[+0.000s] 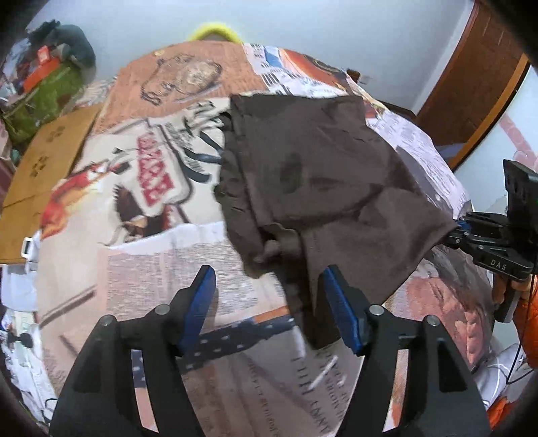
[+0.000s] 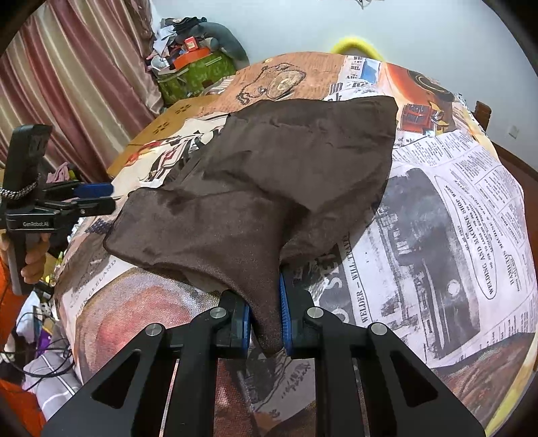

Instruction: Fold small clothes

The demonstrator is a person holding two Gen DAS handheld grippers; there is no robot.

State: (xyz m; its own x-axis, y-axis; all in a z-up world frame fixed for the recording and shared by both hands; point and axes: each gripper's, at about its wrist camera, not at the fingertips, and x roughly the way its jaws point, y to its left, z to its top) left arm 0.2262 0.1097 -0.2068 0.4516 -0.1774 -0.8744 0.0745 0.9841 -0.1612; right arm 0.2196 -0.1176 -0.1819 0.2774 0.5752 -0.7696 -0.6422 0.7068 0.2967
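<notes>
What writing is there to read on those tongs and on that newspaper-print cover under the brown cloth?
"DAS": on the right tongs, seen from the left camera.
"GenRobot.AI": on the left tongs, seen from the right camera.
"WELDER – WILL TRAVEL": on the newspaper-print cover.
"WELDING AND MACHINE SHOP WORK": in an oval on the same cover.
Red stamp on the cover, upside down and blurred: unreadable.
Small newsprint columns: too small to read.

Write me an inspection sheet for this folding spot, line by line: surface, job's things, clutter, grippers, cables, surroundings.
Surface: newspaper-print cover, no bare patches seen.
Job's things: brown cloth, partly folded over itself.
Clutter: green bag piled with items, beyond the far corner.
Grippers: left gripper open, pads off the cloth; right gripper shut on a cloth corner.
Cables: black cable low at the left.
Surroundings: striped curtain, pale wall.
</notes>
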